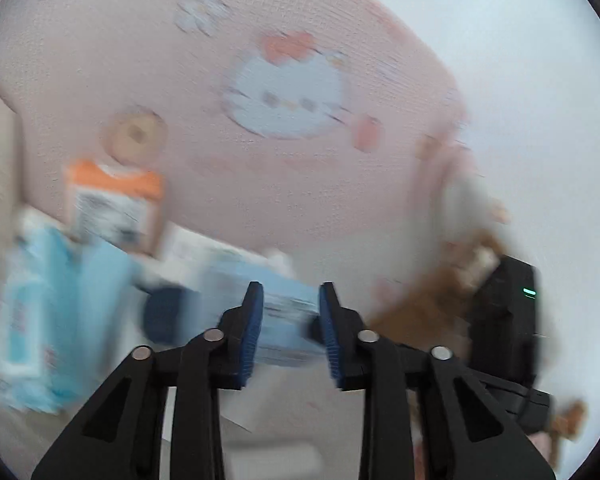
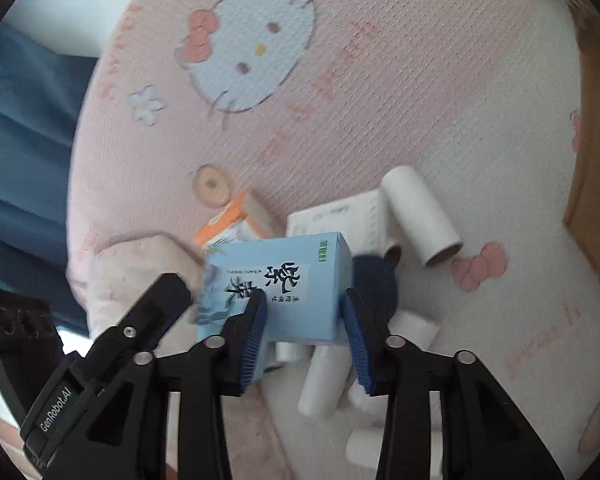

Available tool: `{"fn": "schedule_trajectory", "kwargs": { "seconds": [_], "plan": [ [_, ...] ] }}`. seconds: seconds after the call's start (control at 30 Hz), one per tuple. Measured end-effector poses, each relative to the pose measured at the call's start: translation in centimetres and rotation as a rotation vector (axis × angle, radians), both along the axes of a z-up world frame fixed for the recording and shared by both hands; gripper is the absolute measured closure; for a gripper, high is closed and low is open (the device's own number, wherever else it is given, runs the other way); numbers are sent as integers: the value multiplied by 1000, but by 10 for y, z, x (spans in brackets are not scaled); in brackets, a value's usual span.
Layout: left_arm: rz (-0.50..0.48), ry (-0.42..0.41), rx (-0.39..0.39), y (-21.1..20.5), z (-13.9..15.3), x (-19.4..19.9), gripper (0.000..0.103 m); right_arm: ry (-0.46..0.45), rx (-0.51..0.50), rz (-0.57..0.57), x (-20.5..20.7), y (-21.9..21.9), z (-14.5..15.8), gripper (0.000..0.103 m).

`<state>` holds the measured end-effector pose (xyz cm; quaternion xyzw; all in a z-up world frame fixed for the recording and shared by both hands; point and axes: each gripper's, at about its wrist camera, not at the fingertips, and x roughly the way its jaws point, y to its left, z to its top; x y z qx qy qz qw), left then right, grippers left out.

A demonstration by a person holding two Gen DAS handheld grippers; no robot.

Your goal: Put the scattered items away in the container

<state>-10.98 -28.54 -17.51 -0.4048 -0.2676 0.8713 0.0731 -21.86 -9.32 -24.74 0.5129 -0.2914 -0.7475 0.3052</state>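
In the right wrist view my right gripper (image 2: 305, 296) is shut on a light blue box (image 2: 288, 276) with black characters, held above a heap of items. Under it lie white paper rolls (image 2: 324, 376), a cardboard tube (image 2: 418, 216), an orange and white box (image 2: 236, 224), a white box (image 2: 332, 220) and a dark blue item (image 2: 374, 280). The left wrist view is blurred. There my left gripper (image 1: 292, 292) is shut on a small light blue packet (image 1: 290, 308). A larger light blue pack (image 1: 40, 320) and the orange and white box (image 1: 112, 204) lie to its left.
Everything rests on a pink cartoon-cat mat (image 2: 380, 100). A brown cardboard box (image 2: 596, 200) stands at the right edge. Blue fabric (image 2: 24, 160) hangs at the left. A brown fuzzy thing (image 1: 420, 300) lies beside the right gripper's black body (image 1: 504, 312).
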Motion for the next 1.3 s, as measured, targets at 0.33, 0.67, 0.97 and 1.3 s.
{"fn": "schedule_trajectory", "kwargs": {
  "seconds": [0.33, 0.67, 0.97, 1.3],
  "plan": [
    [87, -78, -61, 25, -28, 68, 92, 20, 56, -59, 77, 44, 11, 90],
    [161, -169, -94, -8, -51, 118, 89, 22, 86, -68, 103, 55, 3, 90],
    [189, -230, -265, -37, -62, 148, 39, -60, 175, 9, 142, 14, -33, 87],
    [200, -392, -216, -76, -118, 144, 39, -106, 259, 125, 168, -40, -76, 30]
  ]
}}
